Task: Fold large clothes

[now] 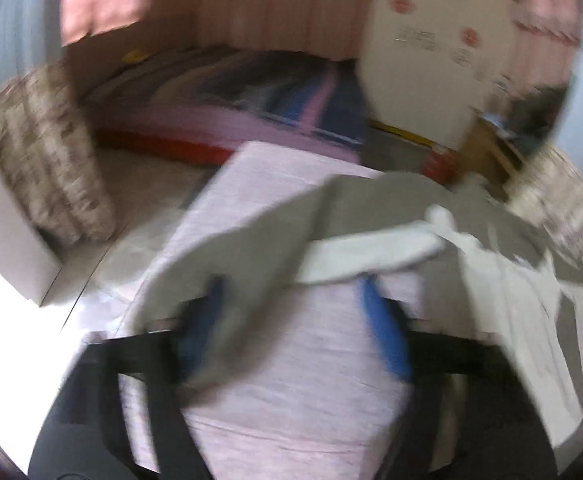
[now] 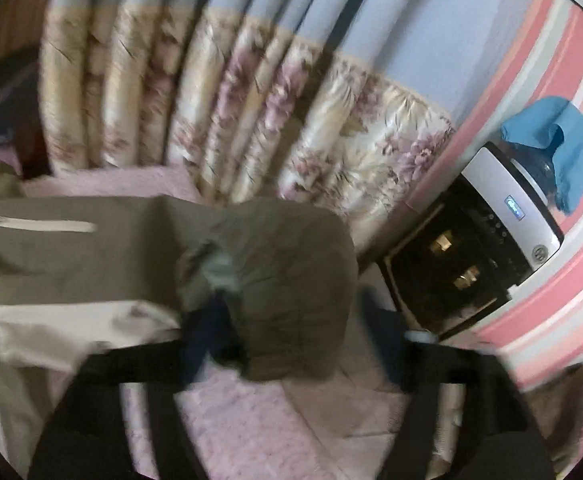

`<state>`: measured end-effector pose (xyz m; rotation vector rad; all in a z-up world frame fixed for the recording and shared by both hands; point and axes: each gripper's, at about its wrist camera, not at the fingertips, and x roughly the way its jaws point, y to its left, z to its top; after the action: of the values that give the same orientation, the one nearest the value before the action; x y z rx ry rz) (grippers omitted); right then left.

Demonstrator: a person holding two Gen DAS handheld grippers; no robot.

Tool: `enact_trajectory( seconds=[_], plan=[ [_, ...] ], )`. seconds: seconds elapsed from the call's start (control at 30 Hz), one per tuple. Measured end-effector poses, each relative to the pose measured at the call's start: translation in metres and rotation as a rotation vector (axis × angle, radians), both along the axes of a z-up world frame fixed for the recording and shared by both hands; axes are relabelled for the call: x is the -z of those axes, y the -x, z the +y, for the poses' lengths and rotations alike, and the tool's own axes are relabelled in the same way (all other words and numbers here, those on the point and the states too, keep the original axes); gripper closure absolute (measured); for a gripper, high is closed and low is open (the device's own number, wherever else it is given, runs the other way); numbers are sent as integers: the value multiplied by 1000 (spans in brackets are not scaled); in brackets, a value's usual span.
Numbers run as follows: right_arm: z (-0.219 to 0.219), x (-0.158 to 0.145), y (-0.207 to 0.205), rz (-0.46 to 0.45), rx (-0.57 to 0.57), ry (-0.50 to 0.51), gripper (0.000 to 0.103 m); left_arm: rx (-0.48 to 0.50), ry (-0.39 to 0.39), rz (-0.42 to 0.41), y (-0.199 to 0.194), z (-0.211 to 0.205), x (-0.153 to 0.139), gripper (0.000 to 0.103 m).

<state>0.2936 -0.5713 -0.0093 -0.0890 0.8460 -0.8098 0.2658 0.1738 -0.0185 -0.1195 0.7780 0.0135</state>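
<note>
We stand over the pink bedspread [image 1: 291, 380], where the grey-and-white garment [image 1: 371, 220] lies spread. The left gripper [image 1: 295, 320] gapes, a grey flap draped across one finger but unpinched; the right gripper [image 2: 291, 320] gapes too, a grey sleeve [image 2: 283, 272] beside its finger. Best square the edges before folding.

Work surface was a pink-covered bed [image 1: 275, 380], cloth finely textured, same pink cover seen in right wrist view [image 2: 243, 420]. Directly on it lay a grey-olive garment [image 1: 375, 208] with white lining [image 1: 371, 256] turned out, spread toward the far right side. Sleeve end [image 2: 291, 280] bunched near bed edge. Tiled floor [image 1: 139, 232] beside the bed.
</note>
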Motion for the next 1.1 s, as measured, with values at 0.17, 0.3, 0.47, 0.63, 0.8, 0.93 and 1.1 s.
enact_trajectory(
  seconds=[0.17,0.3,0.47,0.63,0.8,0.93,1.1],
  plan=[
    [57,-20,68,-202,-186,-119,10,163,-4,-29,20,-58,3,4],
    [117,3,110,-220,-355,-305,9,264,-18,11,37,-90,21,4],
    [184,42,157,-126,-487,-424,9,360,-41,112,47,-119,60,6],
    [194,84,162,-4,-466,-559,20,455,-62,176,35,-143,87,92],
    [201,100,151,4,-533,-672,96,471,-5,179,48,-147,78,102],
    [210,34,177,-140,-622,-574,98,466,176,132,80,-116,34,103],
    [196,-33,218,-186,-630,-438,98,554,266,103,134,-100,-7,97]
  ],
)
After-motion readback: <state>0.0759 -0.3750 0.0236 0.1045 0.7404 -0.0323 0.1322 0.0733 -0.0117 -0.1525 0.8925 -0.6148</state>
